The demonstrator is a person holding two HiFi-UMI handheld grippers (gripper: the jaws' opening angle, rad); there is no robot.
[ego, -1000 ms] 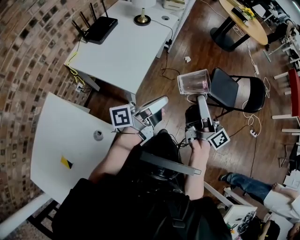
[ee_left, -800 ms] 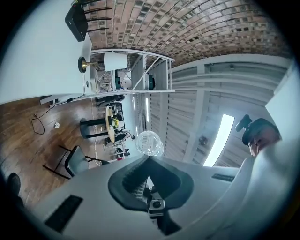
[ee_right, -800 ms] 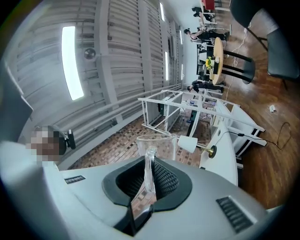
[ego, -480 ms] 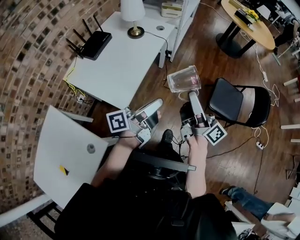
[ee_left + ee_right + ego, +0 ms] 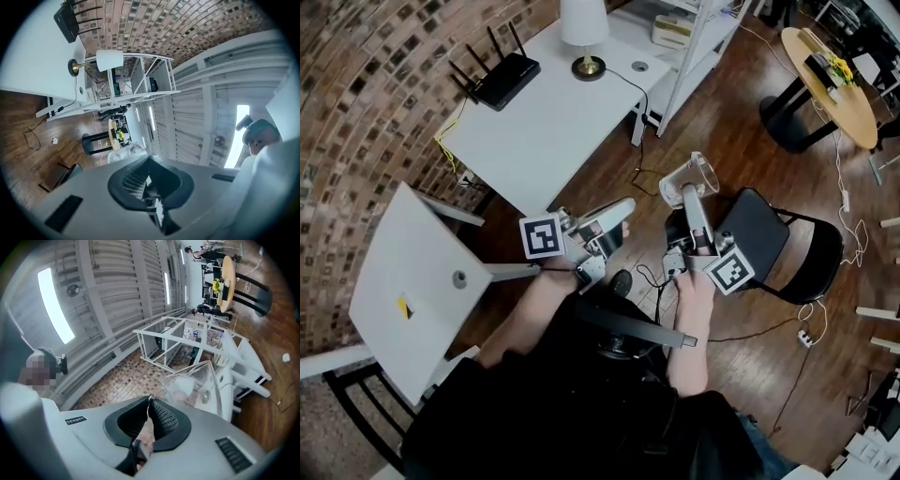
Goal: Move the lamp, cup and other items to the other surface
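At 9 o'clock in the head view a small white table [image 5: 412,272] carries only a grey disc [image 5: 459,278] and a yellow scrap [image 5: 403,307]. At 11 o'clock a white desk [image 5: 553,122] holds a black router [image 5: 504,70] and, toward 12 o'clock, the lamp [image 5: 584,23]. Near the centre the left gripper [image 5: 626,204] has its jaws together on nothing. Just right of it, toward 1 o'clock, the right gripper [image 5: 687,190] has just been closing and now pinches the thin wall of the clear cup [image 5: 698,171]. The cup hangs over the wooden floor, on neither surface. Both tools point toward the desk, so the cup seems bound there. If that is right, the lamp is already in place, the cup is midway, and the two small things on the table remain. If the desk is instead the starting place, the lamp has not yet been moved. The pictures do not settle which. The disc and scrap are too small to identify, the lamp's shade is cut by the top edge, and the person's dark clothing hides the floor at 6 o'clock. Whether the cup holds anything cannot be made out. A black chair [image 5: 778,244] stands at 3 o'clock.
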